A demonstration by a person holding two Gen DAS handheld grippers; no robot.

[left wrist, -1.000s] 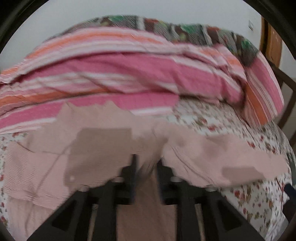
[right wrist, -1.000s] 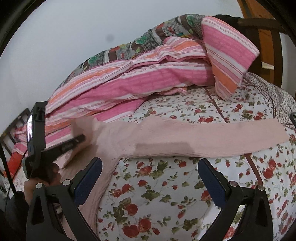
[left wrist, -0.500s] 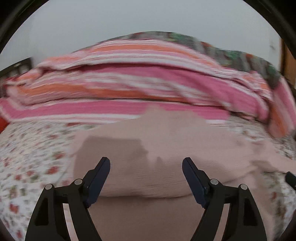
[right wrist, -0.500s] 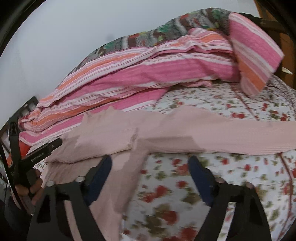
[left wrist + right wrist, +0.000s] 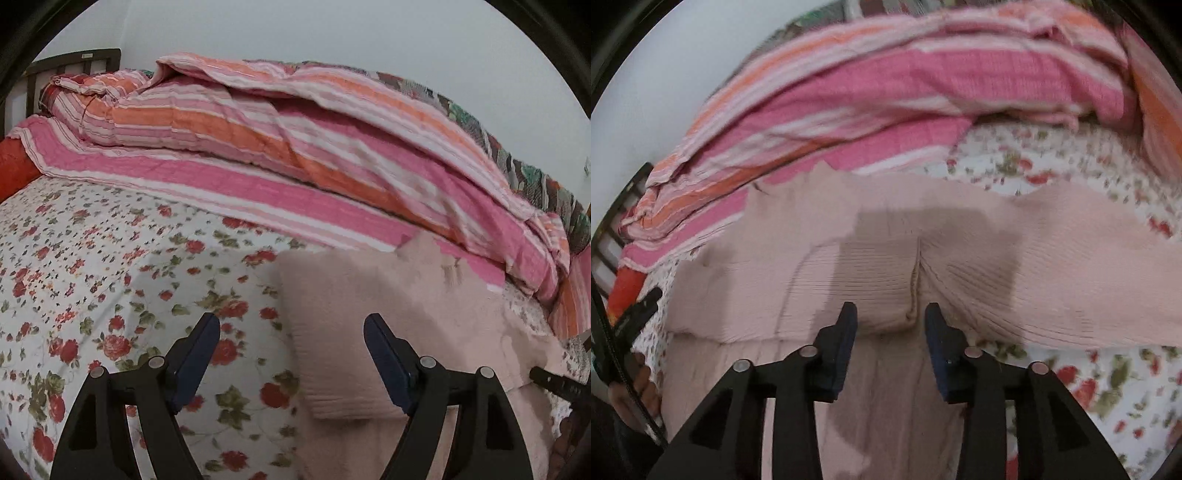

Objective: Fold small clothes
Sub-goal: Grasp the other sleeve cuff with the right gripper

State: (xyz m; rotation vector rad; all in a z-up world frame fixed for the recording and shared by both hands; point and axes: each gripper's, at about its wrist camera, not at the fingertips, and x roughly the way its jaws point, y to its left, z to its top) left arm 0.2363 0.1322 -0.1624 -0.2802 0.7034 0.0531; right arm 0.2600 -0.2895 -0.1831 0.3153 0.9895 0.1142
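Between the closing fingers (image 5: 849,325) of the right gripper (image 5: 890,325) a ridge of the pink ribbed garment (image 5: 886,269) is bunched, though the pads are not seen pressing on it. The garment is spread on the floral bed cover (image 5: 110,280), ahead of both grippers. The left gripper (image 5: 291,332) is held wide apart with nothing gripped, the garment's edge lying between its fingers (image 5: 384,347). Beyond, a striped quilt (image 5: 295,147) is heaped.

Left gripper (image 5: 291,334), jaws wide apart and empty, above a floral bedsheet (image 5: 110,266), with the folded edge of a pale pink ribbed garment (image 5: 351,332) lying between its fingers, a pink-and-orange striped quilt (image 5: 295,147) heaped behind, and a dark headboard (image 5: 74,62) at upper left.
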